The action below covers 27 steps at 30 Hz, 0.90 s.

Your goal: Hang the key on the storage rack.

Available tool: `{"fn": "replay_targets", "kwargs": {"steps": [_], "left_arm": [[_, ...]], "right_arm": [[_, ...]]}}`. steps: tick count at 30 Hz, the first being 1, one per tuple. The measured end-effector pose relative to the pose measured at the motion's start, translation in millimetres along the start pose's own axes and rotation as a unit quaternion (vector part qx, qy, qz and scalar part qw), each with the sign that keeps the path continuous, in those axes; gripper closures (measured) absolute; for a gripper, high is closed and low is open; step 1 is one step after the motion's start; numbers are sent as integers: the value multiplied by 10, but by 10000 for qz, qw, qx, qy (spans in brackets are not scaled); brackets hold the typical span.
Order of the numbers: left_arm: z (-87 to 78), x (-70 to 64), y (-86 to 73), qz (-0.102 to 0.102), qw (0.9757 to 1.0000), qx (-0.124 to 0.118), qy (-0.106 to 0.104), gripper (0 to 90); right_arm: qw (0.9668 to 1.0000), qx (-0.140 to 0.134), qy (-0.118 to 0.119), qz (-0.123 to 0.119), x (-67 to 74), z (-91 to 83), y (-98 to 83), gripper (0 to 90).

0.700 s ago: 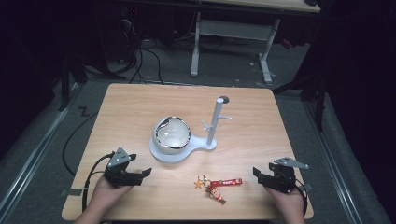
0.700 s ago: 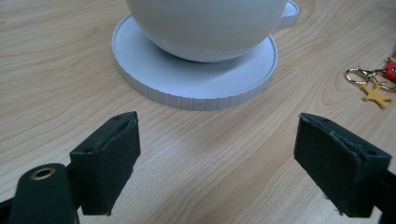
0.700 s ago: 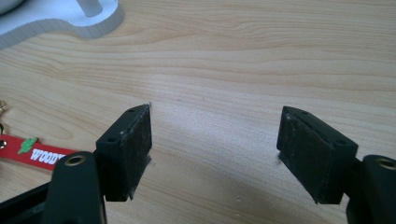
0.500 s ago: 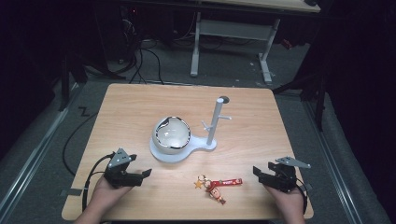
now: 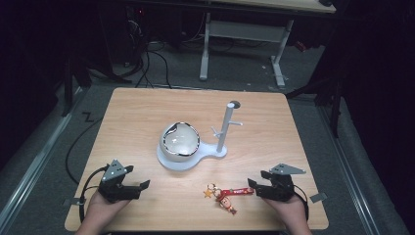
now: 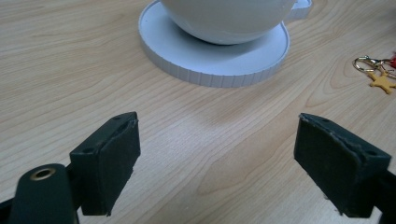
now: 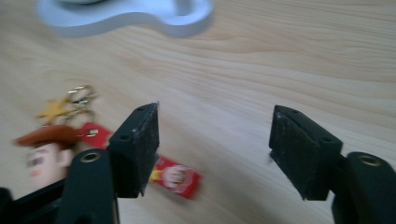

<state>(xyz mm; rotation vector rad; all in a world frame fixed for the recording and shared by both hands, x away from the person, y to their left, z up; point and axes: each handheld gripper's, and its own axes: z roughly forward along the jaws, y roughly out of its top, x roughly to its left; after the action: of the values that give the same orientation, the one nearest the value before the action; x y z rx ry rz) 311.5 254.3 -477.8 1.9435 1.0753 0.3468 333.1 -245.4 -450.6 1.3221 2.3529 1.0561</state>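
Wooden table (image 5: 147, 117), glossy round bowl (image 5: 180, 142)

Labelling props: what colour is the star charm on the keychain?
Yellow-orange. The star charm shows best in the left gripper view, beside a gold clasp.

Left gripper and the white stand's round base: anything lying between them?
Nothing: the left gripper view shows only bare table from the open left gripper to the base.

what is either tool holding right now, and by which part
Nothing is held. The left tool and the right tool both stand open over bare table, the right one beside the keychain without gripping it.
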Motion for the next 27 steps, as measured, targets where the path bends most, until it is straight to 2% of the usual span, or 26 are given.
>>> {"fn": "replay_targets", "kwargs": {"steps": [1,2,3,5,8,9,10,12,13,15,17,18,20,21,22,27], "left_arm": [[-16,6,-8,-25,10000,-18,10,153],[-33,11,-15,-36,10000,-33,20,153],[-50,17,-23,-44,10000,-45,35,153],[-69,23,-38,-62,10000,-48,59,153],[-90,26,-53,-67,9999,-47,67,153],[-95,26,-55,-69,9999,-49,64,152],[-100,25,-57,-71,10000,-52,44,153],[-105,20,-58,-65,10000,-53,26,153],[-101,10,-56,-44,10000,-47,20,153],[-96,7,-54,-36,10000,-39,11,153],[-91,1,-50,-34,10000,-37,-5,153],[-87,0,-47,-13,10000,-26,-16,153],[-84,2,-46,-1,10000,-8,-20,153],[-79,3,-44,-12,10000,-10,-22,154],[-76,5,-42,-13,10000,-10,-28,154],[-71,-2,-34,19,10000,-6,-42,154]], "right_arm": [[9999,57,75,-120,47,28,5,353],[9999,57,75,-120,47,28,5,353],[9994,133,174,-254,95,59,9,369],[9976,338,374,-476,203,135,17,405],[9952,517,478,-679,304,233,36,421],[9943,574,490,-750,332,266,38,422],[9920,736,464,-918,382,330,40,428],[9913,765,457,-969,397,351,39,428],[9894,853,464,-1083,428,397,44,437],[9889,884,481,-1091,439,409,45,444],[9862,977,536,-1225,470,443,44,465],[9836,1028,500,-1395,505,459,30,509],[9829,1022,495,-1451,513,459,30,533],[9822,1042,513,-1475,518,452,31,587],[9816,1074,408,-1522,525,438,32,657],[9830,1121,286,-1427,478,401,24,726]]}}
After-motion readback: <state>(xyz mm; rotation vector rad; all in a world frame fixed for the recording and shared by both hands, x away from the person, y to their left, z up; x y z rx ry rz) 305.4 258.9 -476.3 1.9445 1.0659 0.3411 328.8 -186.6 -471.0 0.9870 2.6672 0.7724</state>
